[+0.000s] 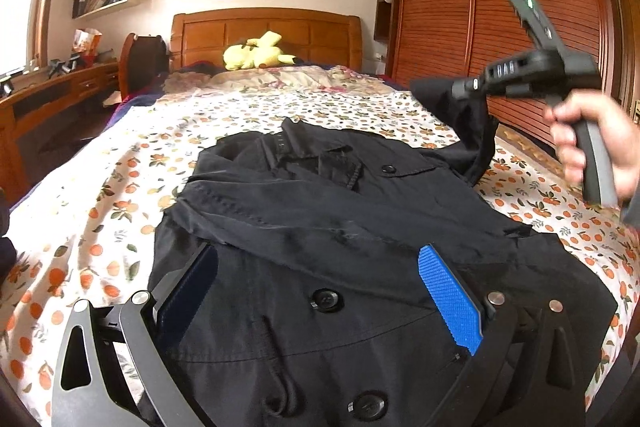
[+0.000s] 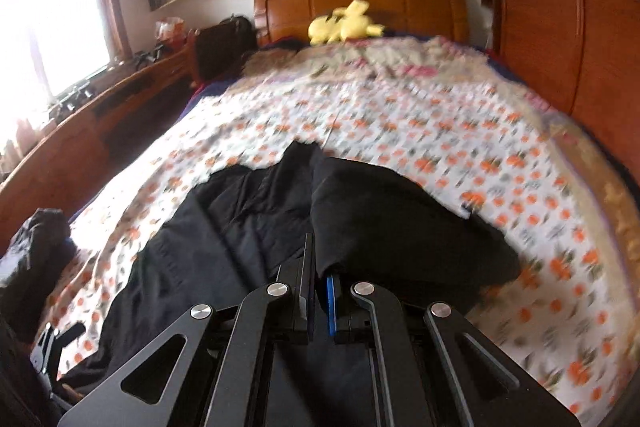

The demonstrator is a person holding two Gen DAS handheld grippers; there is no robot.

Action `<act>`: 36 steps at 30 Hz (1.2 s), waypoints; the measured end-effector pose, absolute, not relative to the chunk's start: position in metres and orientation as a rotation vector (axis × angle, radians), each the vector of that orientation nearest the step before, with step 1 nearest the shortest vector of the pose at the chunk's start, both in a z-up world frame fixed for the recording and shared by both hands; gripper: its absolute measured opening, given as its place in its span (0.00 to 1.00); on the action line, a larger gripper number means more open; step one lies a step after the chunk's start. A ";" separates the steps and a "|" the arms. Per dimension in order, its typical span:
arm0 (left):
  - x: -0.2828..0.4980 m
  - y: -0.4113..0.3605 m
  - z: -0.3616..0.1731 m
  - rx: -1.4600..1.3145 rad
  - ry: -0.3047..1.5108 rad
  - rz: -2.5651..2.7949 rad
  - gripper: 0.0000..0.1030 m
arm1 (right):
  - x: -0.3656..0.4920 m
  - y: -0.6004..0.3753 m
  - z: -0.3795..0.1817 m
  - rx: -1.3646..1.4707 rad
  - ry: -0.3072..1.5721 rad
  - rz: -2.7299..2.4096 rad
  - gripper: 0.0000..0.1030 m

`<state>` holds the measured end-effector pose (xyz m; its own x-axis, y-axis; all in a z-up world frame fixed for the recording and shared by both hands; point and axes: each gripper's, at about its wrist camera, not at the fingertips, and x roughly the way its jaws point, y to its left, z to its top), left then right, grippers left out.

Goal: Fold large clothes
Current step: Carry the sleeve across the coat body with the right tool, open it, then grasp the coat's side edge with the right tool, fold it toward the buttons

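A black buttoned coat (image 1: 320,211) lies front up on the bed, one sleeve folded across its chest. My left gripper (image 1: 320,267) is open just above the coat's middle, its blue pads (image 1: 450,297) spread wide. My right gripper (image 1: 460,87) is held up at the right and is shut on the coat's other sleeve (image 1: 468,131), which hangs lifted off the bed. In the right wrist view the gripper (image 2: 319,291) pinches that black sleeve fabric (image 2: 392,227) above the coat (image 2: 224,235).
The bed has an orange-print sheet (image 1: 120,187), a wooden headboard (image 1: 264,31) and a yellow plush toy (image 1: 256,57). A wooden wardrobe (image 1: 500,7) stands at the right, a desk (image 1: 48,99) at the left. A dark garment (image 2: 36,251) lies at the bed's left edge.
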<state>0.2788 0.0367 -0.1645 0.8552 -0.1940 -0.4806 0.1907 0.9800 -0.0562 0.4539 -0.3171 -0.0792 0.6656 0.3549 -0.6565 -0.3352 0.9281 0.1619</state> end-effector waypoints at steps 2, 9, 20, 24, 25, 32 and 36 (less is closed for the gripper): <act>0.277 0.042 -0.166 -0.010 0.514 -0.196 0.98 | 0.449 -0.307 -0.096 0.011 0.779 0.394 0.03; 0.269 0.053 -0.163 -0.015 0.509 -0.191 0.98 | 0.435 -0.284 -0.140 -0.027 0.884 0.400 0.05; 0.268 0.058 -0.167 -0.016 0.526 -0.180 0.98 | 0.405 -0.292 -0.171 -0.062 0.968 0.353 0.55; 0.270 0.057 -0.169 -0.012 0.534 -0.177 0.98 | 0.391 -0.315 -0.163 -0.024 0.948 0.355 0.55; 0.270 0.056 -0.169 -0.011 0.535 -0.177 0.98 | 0.390 -0.320 -0.160 -0.016 0.940 0.352 0.55; 0.268 0.051 -0.168 0.008 0.533 -0.174 0.98 | 0.421 -0.374 -0.133 0.114 0.882 0.235 0.55; 0.265 0.048 -0.166 0.018 0.536 -0.174 0.98 | 0.453 -0.387 -0.133 0.187 0.886 0.183 0.55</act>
